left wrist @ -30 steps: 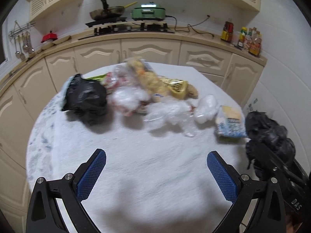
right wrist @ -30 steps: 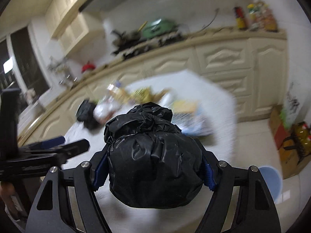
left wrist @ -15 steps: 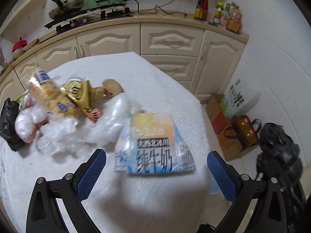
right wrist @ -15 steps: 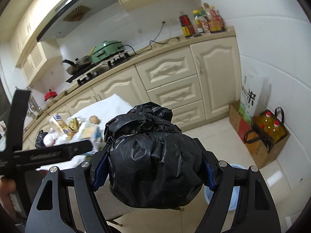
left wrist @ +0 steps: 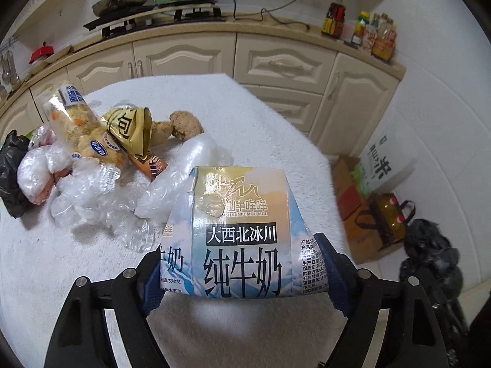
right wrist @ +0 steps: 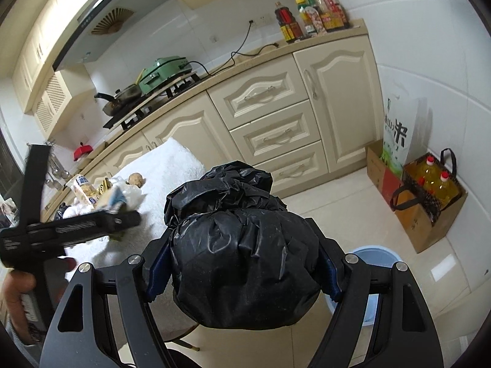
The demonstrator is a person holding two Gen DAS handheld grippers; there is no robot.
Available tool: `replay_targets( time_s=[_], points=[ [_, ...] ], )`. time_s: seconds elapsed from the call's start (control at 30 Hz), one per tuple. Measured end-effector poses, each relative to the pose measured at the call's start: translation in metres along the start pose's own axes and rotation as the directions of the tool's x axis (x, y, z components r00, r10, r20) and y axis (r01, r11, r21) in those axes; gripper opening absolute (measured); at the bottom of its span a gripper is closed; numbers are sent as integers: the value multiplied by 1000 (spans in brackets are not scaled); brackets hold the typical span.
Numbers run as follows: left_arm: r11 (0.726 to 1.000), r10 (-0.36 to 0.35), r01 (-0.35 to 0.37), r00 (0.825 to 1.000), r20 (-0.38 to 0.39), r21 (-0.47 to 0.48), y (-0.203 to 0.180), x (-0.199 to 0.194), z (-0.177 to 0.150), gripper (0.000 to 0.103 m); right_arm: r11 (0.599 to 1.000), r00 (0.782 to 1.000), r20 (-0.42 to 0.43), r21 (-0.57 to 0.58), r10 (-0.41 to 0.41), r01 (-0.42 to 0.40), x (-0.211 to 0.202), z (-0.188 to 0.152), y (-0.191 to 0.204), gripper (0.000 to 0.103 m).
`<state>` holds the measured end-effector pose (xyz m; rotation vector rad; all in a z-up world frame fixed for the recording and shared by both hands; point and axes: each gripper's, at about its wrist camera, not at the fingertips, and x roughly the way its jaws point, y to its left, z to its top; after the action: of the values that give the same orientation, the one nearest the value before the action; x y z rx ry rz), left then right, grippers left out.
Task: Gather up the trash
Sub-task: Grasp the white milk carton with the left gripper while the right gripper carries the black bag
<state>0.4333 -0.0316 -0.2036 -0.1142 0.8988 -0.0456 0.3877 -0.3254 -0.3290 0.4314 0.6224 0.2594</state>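
Item: milk carton point(left wrist: 242, 236), blue-and-white with a pale yellow top and black lettering, slightly crumpled, lying on the white-covered table point(left wrist: 260, 122) at its near edge, my left gripper point(left wrist: 239, 271) clenched on its lower sides. Step in hand, by my judgement: pickup; next it needs lifting clear of the clear plastic wrap point(left wrist: 101, 196) beside it. My right gripper point(right wrist: 242, 271) clasps a knotted black trash bag point(right wrist: 242, 263) above the floor, near the blue bin point(right wrist: 373, 256).
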Motion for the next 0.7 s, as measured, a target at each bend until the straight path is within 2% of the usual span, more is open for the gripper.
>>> replay_targets(
  time_s=[0.17,0.33,0.47,0.63,0.67,0.7],
  points=[
    [992,-79,77,997,19,101,-38,-22,-14,80,999,999,-1,30,-45,45,-6,-11,-23,78],
    [967,-145,151,988,-44,207,-93,2,-29,80,978,980,-30,67,-196,198,-8,-29,-78,78],
    [942,-151,182,980,-126,284,-134,42,-38,80,954,954,-108,79,-279,288,15,-50,-125,78],
    [923,-113,181,971,-212,339,-169,114,-39,80,944,946,-150,122,-289,308,52,-65,-174,80],
    [922,-109,184,967,-229,341,-174,129,-38,80,944,947,-149,133,-283,303,60,-67,-184,82],
    [917,-103,189,963,-248,352,-180,144,-40,80,945,949,-163,146,-269,293,70,-69,-195,90]
  ],
)
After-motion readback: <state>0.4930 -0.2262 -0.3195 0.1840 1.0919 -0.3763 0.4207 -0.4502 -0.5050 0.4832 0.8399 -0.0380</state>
